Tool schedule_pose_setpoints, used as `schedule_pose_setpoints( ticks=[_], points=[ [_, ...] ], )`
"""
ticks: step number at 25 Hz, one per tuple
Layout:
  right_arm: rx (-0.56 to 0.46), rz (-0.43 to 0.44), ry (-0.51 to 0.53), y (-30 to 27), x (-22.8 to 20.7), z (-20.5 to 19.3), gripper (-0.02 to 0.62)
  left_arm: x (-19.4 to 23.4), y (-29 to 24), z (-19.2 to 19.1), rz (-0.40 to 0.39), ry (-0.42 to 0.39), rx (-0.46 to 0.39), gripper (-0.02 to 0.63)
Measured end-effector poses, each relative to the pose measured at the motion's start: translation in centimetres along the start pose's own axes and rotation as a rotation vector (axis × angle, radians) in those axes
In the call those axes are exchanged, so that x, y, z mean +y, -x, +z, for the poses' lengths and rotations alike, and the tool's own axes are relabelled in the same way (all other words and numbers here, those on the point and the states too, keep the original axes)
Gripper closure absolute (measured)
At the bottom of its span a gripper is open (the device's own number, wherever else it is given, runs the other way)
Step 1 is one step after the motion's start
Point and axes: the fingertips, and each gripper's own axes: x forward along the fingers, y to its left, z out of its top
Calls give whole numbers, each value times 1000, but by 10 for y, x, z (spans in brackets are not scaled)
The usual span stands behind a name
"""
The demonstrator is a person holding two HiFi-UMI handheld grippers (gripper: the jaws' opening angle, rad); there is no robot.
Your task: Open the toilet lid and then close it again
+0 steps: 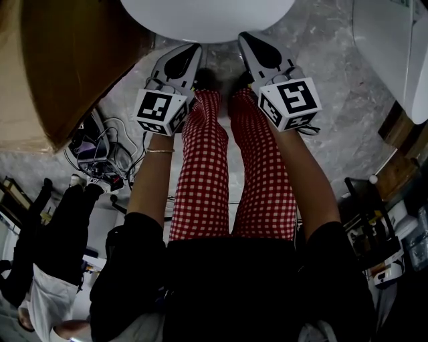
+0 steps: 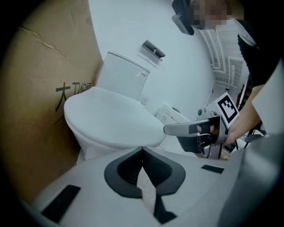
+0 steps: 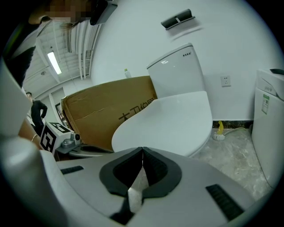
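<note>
Left hand-held gripper (image 2: 142,150) and right hand-held gripper (image 3: 142,150) are both clenched on nothing, tips just short of the toilet lid (image 1: 207,17), which lies shut on the bowl (image 2: 86,142), seemingly untouched; a cardboard box (image 1: 60,60) stands beside it.

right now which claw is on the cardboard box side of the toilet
The left claw: the cardboard box stands on its outer side, while the right claw has bare floor beside it.
</note>
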Motion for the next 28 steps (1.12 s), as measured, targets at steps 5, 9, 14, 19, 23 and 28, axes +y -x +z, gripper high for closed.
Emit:
schedule_pose_setpoints(
  ticks=[5, 9, 14, 19, 23, 28],
  points=[
    [1, 2, -4, -1, 2, 1, 575, -1, 2, 8, 10, -7, -9, 603],
    [2, 6, -14, 2, 6, 2, 575, -1, 2, 26, 9, 0, -60, 603],
    [1, 8, -24, 6, 9, 8, 577, -2, -2, 42, 24, -42, -52, 603],
    [-5, 7, -37, 15, 13, 23, 577, -8, 10, 52, 20, -62, -34, 603],
    [-17, 21, -32, 24, 18, 37, 577, -16, 17, 66, 7, -74, -35, 603],
    [-38, 28, -35, 32, 27, 57, 577, -26, 24, 82, -7, -88, -38, 603]
  ],
)
